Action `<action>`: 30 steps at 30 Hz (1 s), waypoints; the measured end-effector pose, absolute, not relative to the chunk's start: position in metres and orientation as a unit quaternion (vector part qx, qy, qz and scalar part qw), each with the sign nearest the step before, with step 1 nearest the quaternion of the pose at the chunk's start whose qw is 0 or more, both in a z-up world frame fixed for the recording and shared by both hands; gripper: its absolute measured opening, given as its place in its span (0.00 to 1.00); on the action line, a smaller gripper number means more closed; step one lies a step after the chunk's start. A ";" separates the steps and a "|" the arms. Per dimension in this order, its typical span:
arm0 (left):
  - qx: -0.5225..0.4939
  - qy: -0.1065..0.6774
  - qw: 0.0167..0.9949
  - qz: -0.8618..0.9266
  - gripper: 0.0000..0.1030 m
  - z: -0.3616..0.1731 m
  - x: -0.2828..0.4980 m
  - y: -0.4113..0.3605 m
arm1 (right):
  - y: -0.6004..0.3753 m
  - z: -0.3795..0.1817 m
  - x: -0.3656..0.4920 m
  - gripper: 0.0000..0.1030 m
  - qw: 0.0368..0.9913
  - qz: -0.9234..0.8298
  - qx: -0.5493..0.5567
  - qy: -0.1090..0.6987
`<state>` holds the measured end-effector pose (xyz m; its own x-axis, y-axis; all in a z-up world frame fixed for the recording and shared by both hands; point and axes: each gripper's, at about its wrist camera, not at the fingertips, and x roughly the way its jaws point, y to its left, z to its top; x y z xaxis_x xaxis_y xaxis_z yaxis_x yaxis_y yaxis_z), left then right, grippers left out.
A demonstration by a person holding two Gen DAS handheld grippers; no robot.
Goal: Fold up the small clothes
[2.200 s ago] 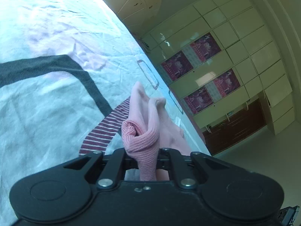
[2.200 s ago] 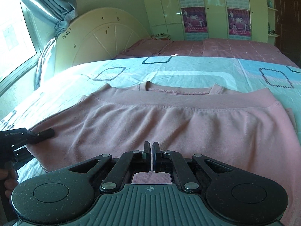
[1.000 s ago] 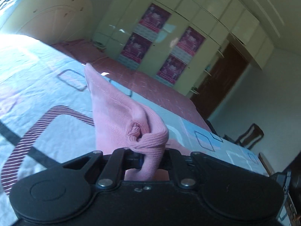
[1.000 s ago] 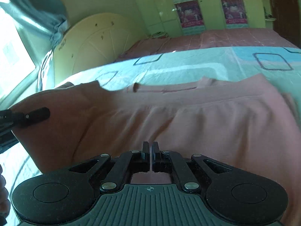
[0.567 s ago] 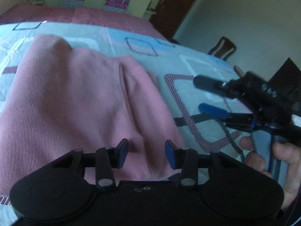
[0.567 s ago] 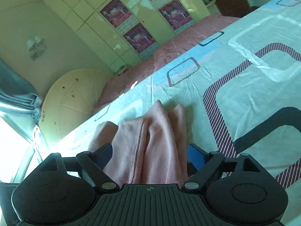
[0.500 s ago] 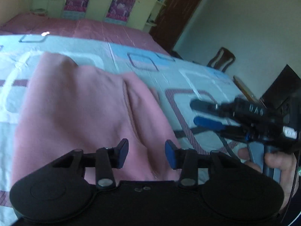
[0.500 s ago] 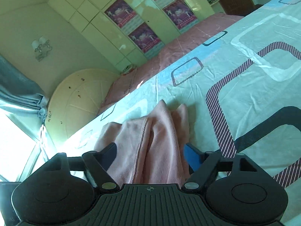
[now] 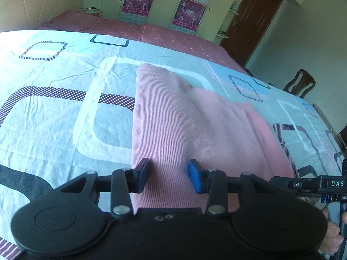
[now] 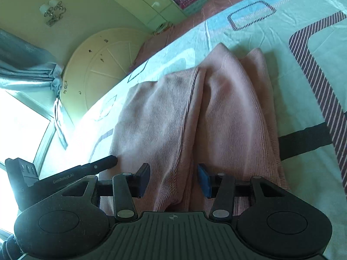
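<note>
Both grippers have let go within the last second or so: a moment ago each was clamped on the pink garment (image 9: 184,125) and carrying it up and over, and now the left gripper (image 9: 168,178) and the right gripper (image 10: 173,179) stand with jaws wide apart and nothing held, the cloth passing loose beneath them. The garment lies folded on the bed (image 9: 65,112), so I judge one fold just laid down and a next fold or a smoothing pass due. In the right wrist view a ridge runs from 6 toward 12 o'clock where one layer overlaps another, and the hem at 4 o'clock is a little ragged. In the left wrist view the fold's left edge is straight, with plenty of bare sheet toward 9 and 10 o'clock; the right gripper sits close at 3 o'clock, so room is tighter there. The headboard (image 10: 104,65) lies far off.
</note>
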<state>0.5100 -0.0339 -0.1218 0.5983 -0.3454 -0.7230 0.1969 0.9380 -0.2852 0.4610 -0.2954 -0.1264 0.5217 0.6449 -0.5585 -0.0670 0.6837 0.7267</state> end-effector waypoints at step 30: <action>-0.038 0.390 0.884 -0.256 0.25 -0.106 0.516 -0.079 | -0.337 -0.114 0.450 0.41 0.866 0.143 0.262 0.401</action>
